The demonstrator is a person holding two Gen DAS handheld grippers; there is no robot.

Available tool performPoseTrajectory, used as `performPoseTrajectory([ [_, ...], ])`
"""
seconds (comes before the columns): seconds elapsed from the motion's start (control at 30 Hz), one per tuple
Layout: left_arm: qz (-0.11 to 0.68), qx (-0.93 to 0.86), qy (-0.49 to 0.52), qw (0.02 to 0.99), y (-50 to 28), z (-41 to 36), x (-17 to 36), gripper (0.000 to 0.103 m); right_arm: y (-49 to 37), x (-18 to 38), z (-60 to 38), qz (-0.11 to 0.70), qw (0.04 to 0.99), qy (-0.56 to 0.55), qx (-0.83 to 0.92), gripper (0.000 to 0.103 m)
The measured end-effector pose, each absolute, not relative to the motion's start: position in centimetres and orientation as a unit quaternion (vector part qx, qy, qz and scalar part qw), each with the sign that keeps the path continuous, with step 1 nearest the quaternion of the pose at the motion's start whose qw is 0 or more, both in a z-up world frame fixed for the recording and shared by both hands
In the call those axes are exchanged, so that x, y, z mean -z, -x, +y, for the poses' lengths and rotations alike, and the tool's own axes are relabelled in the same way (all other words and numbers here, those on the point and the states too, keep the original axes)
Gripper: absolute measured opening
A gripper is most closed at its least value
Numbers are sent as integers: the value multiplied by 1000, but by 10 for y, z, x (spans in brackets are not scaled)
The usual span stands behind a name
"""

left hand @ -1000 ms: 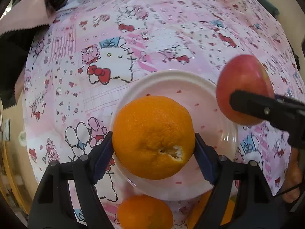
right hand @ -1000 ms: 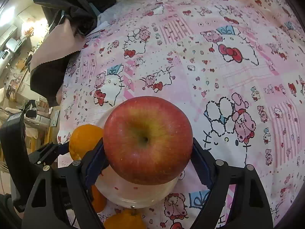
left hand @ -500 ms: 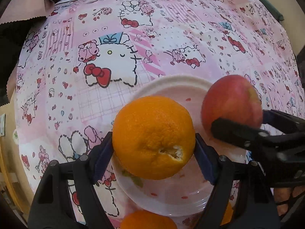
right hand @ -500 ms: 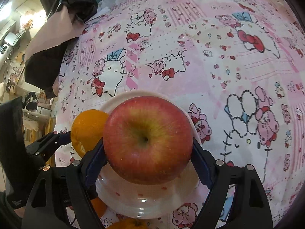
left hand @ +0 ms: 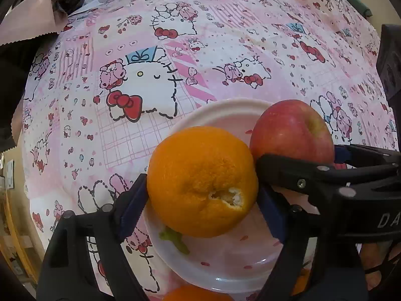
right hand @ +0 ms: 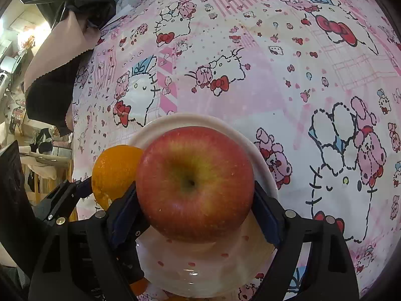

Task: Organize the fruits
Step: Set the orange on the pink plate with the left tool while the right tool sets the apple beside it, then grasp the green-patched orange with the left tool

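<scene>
A large orange (left hand: 200,180) with a torn patch of peel sits between the blue pads of my left gripper (left hand: 201,190), low over a white plate (left hand: 225,105). The jaws are opening, but both pads still lie against the orange's sides. My right gripper (right hand: 195,195) is shut on a red apple (right hand: 195,183), stem hollow facing the camera, just above the same plate (right hand: 190,118). The apple (left hand: 290,130) presses against the orange's right side. In the right wrist view the orange (right hand: 112,168) peeks out left of the apple.
The plate stands on a pink cartoon-print tablecloth (left hand: 175,50). More oranges (left hand: 198,294) lie beyond the plate's near rim, partly hidden. A dark and pink cloth (right hand: 55,70) is heaped at the table's far left edge. A hand (left hand: 376,263) shows at lower right.
The right gripper has brought the apple down and leftward until it touches the orange over the plate. The left gripper has kept its place with the orange between its pads.
</scene>
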State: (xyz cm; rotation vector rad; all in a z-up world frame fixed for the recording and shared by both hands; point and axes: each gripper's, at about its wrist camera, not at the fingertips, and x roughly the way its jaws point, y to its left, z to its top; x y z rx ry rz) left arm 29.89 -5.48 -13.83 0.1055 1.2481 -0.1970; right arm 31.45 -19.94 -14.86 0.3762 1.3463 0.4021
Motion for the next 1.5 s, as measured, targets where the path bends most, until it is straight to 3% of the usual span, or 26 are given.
performPoseTrajectory([
  [0.7, 593, 101, -37, 798, -289, -53, 124, 82, -314, 132, -217, 602, 747, -213, -185, 90],
  [1.2, 543, 92, 17, 835, -247, -28, 51, 82, -284, 75, -251, 560, 771, -238, -189, 90],
  [1.5, 534, 56, 38, 843, -207, 3, 40, 82, -235, 63, -266, 561, 768, -243, -190, 90],
])
